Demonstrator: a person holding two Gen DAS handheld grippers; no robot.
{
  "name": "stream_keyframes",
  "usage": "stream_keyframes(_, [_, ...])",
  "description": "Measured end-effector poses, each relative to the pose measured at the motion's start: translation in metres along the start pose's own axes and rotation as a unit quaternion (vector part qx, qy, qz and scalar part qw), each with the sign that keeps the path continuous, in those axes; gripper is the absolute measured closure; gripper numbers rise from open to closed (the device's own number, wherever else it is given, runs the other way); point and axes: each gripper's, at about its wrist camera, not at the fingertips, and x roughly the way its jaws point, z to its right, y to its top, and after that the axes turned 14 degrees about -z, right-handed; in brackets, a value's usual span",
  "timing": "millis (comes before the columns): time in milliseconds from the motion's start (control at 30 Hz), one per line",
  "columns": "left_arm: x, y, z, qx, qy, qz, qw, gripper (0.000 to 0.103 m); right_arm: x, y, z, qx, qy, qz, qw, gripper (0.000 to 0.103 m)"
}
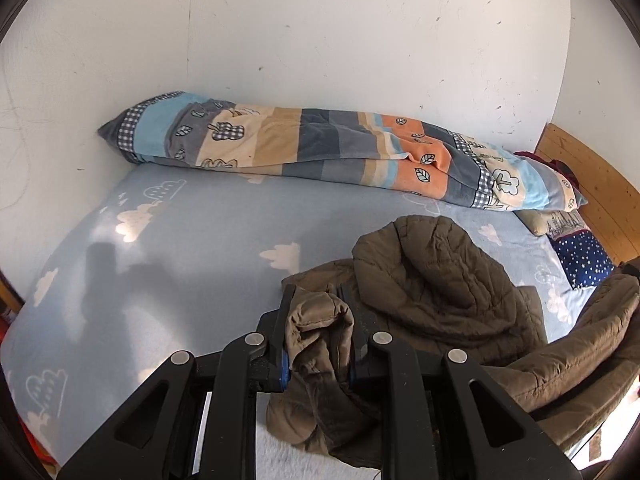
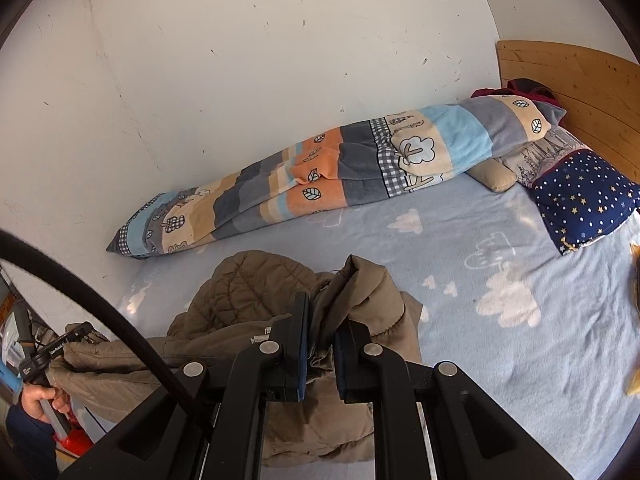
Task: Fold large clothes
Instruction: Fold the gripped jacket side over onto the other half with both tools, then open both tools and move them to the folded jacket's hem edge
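The left hand-held gripper is clamped tight on a bunched fold of the brown quilted jacket, the fabric squeezed between its two pads and hanging down below them. The right hand-held gripper is likewise closed on another fold of the same jacket, with cloth rising in a peak just above its fingers. The rest of the jacket lies heaped on the bed just ahead and to the right of the left hand-held gripper, and ahead and to the left of the right one, with a stretch of it spanning between the two. Well beyond both, a rolled patchwork blanket lies along the white wall. Far to the right of the right hand-held gripper sits a navy star-print pillow by the wooden headboard. At the lower left of the right wrist view, a hand grips the left tool's handle.
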Motion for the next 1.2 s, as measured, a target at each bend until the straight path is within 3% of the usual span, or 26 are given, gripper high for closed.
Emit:
stream_keyframes(167, [0.041,0.051,-0.003,-0.008,0.004,-0.014,0.9999,0.084,0.048,0.038,0.011,-0.002,-0.015,-0.008,1.0,0.092])
stream_keyframes(333, [0.1,0.093,-0.006,-0.018,-0.007,-0.053,0.9984,0.084,0.106,0.069,0.024,0.0,-0.032,-0.014,0.999,0.092])
stream_keyframes(567, [0.186,0.126,-0.01,-0.038,-0.005,-0.11,0.9932,0.084,0.184,0.097,0.059,0.016,-0.04,-0.037,0.998,0.092])
stream_keyframes(733, [0.226,0.14,-0.009,-0.046,0.01,-0.124,0.9911,0.082,0.228,0.109,0.074,0.027,-0.046,-0.062,0.997,0.092])
stream_keyframes(867, [0.254,0.145,-0.019,-0.08,0.027,-0.134,0.9873,0.068,0.263,0.11,0.088,0.059,-0.037,-0.108,0.992,0.091])
stream_keyframes(933, [0.259,0.147,-0.032,-0.12,0.02,-0.132,0.9838,0.055,0.278,0.106,0.098,0.086,-0.029,-0.131,0.987,0.091])
stream_keyframes(1000, [0.256,0.146,-0.044,-0.15,0.002,-0.128,0.9803,0.053,0.284,0.102,0.112,0.126,-0.003,-0.147,0.981,0.088])
stream_keyframes(1100, [0.242,0.145,-0.059,-0.171,0.001,-0.12,0.9779,0.053,0.27,0.098,0.137,0.189,0.046,-0.138,0.971,0.067])
stream_keyframes(1167, [0.227,0.144,-0.069,-0.175,0.004,-0.109,0.9784,0.053,0.253,0.099,0.152,0.216,0.041,-0.122,0.968,0.047])
stream_keyframes(1200, [0.22,0.143,-0.073,-0.176,0.005,-0.105,0.9788,0.053,0.241,0.099,0.16,0.225,0.031,-0.114,0.967,0.047])
